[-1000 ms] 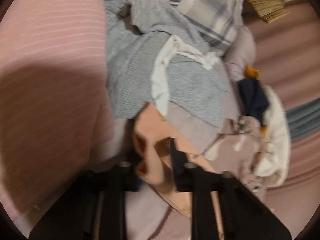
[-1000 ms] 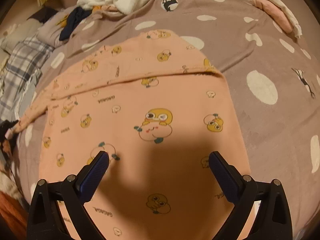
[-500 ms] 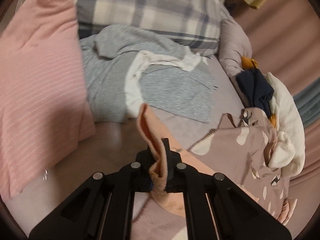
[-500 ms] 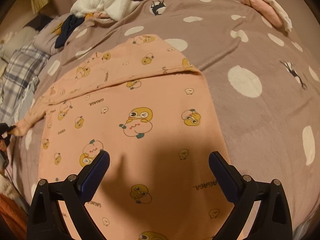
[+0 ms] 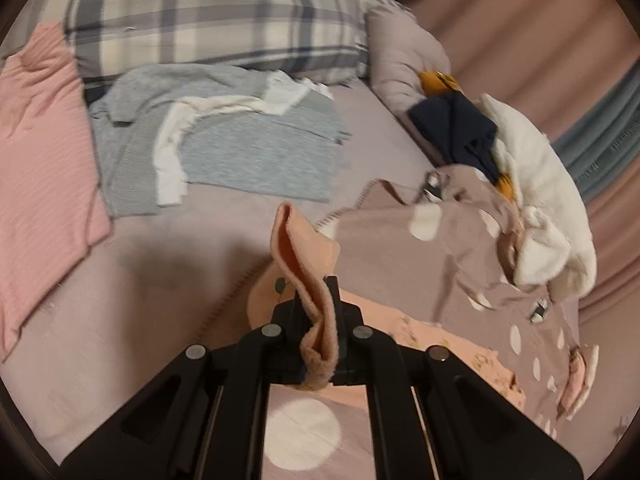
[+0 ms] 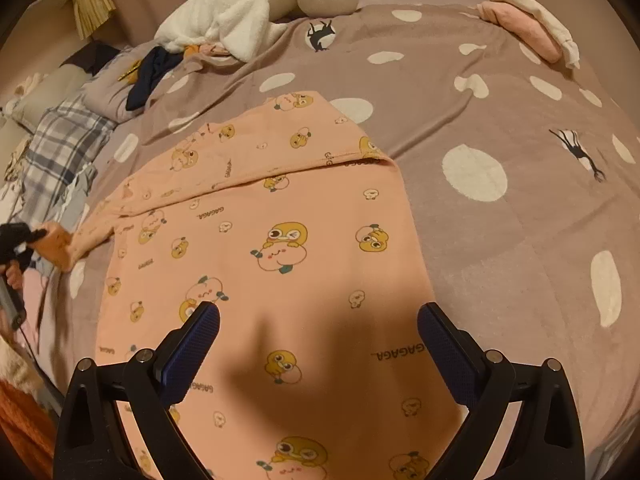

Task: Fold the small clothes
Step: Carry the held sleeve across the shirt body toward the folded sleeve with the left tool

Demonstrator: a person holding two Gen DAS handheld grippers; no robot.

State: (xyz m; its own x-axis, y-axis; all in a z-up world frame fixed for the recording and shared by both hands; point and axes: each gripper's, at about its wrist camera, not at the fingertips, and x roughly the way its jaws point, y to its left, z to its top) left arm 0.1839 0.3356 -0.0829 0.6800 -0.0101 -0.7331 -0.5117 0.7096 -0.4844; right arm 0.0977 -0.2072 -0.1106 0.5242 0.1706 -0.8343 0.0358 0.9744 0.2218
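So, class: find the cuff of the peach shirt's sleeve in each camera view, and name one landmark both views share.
Left wrist view: the sleeve cuff is low in the centre, pinched in the left gripper.
Right wrist view: the same cuff sits at the far left edge, the sleeve running back to the shirt.
Shared landmark: the white plush toy.

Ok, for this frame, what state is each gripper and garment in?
Left gripper: shut on the sleeve cuff.
Right gripper: open, hovering over the shirt.
Peach shirt: spread flat, far sleeve folded across.
Sleeve cuff: pinched, pulled outward.
Grey clothes: lying loosely, unfolded.
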